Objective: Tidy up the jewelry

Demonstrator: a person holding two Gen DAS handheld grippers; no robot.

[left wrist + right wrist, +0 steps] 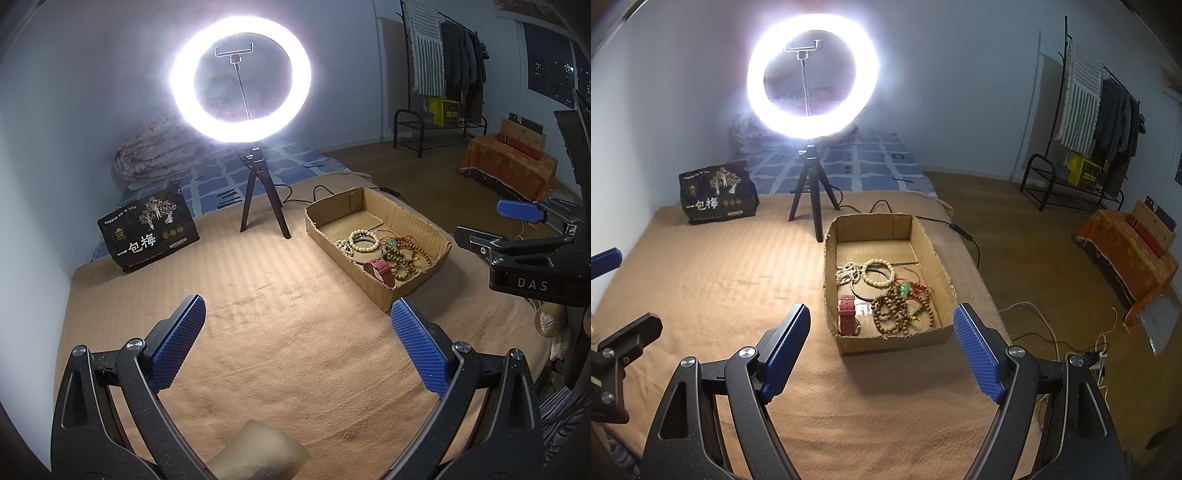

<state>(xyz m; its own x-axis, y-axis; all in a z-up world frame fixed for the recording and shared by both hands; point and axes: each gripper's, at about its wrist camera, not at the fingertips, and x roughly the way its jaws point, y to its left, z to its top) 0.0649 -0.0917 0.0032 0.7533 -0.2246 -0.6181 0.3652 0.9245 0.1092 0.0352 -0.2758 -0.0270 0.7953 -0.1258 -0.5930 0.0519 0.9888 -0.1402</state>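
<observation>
Tan blanket under cardboard box of bead bracelets, red watch; both grippers wide, empty.

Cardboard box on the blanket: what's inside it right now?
Inside the cardboard box: a red-strapped watch, brown bead strands, a pale bead bracelet, a whitish strand, a dark bangle and a green pendant. The overlapping beads hide anything beneath.

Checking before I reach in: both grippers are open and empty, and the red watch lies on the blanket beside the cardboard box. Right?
Not quite. The watch lies inside the box, in its near corner, as the right wrist view shows. The rest holds: the left gripper and right gripper are open and empty.
</observation>
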